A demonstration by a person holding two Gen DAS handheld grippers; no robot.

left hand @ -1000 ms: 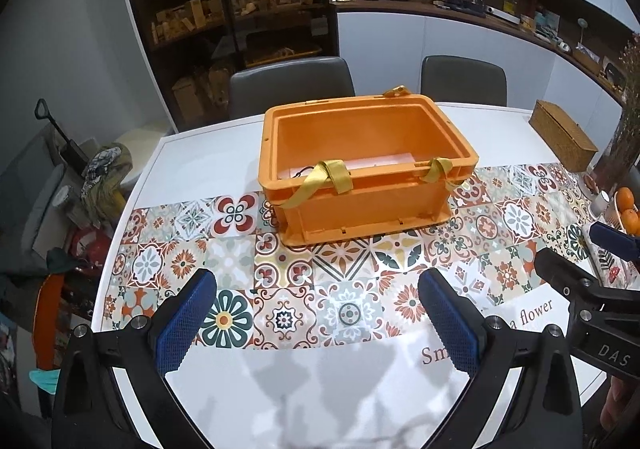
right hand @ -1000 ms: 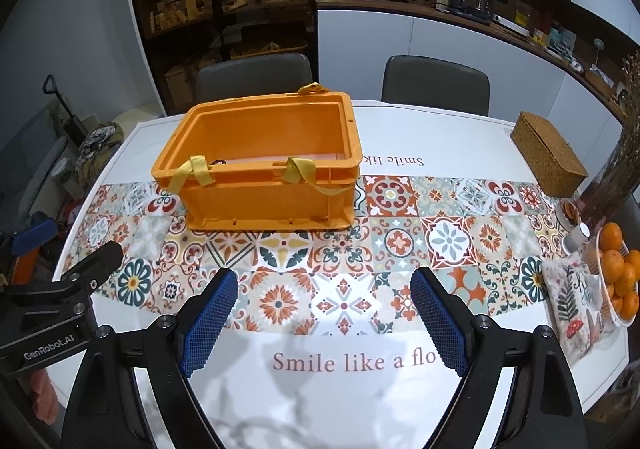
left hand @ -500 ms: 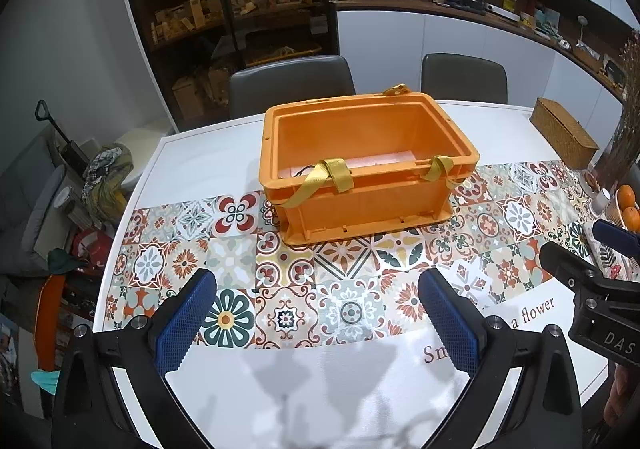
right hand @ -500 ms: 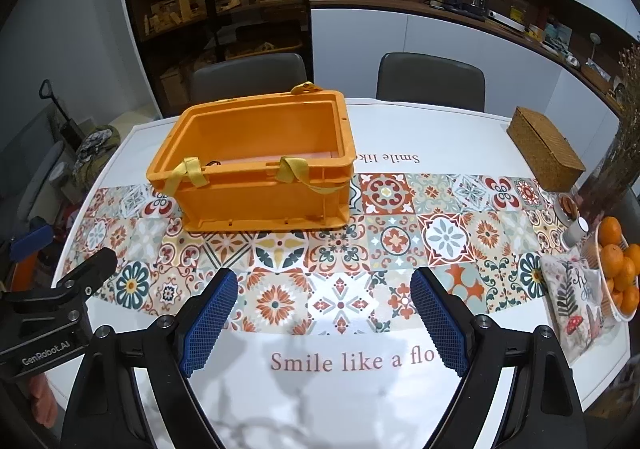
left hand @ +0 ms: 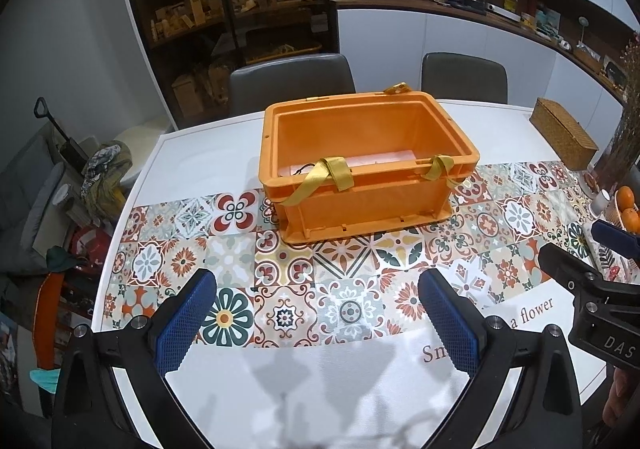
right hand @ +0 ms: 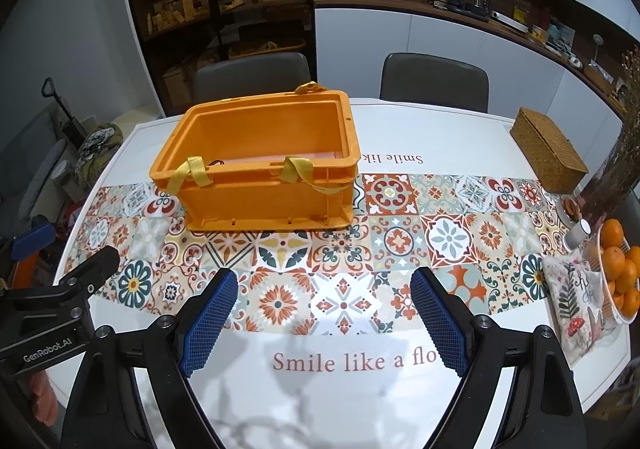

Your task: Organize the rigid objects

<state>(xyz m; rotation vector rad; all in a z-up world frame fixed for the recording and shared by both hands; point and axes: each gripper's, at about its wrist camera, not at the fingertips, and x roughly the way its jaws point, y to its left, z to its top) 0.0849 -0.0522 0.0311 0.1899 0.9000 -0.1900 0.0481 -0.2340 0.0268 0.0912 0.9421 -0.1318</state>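
While both tongs stay spread, the crate (left hand: 360, 169) sits unmoved.

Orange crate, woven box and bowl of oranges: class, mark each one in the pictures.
Orange crate (right hand: 264, 201): right wrist view, on its near side wall.
Woven box (right hand: 550, 153): right wrist view, on its lid.
Bowl of oranges (right hand: 618, 265): right wrist view, on an orange near the middle of the pile.

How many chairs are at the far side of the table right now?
2. One grey chair stands behind the orange crate; the other chair is to its right. Any nearer chairs would be out of view.
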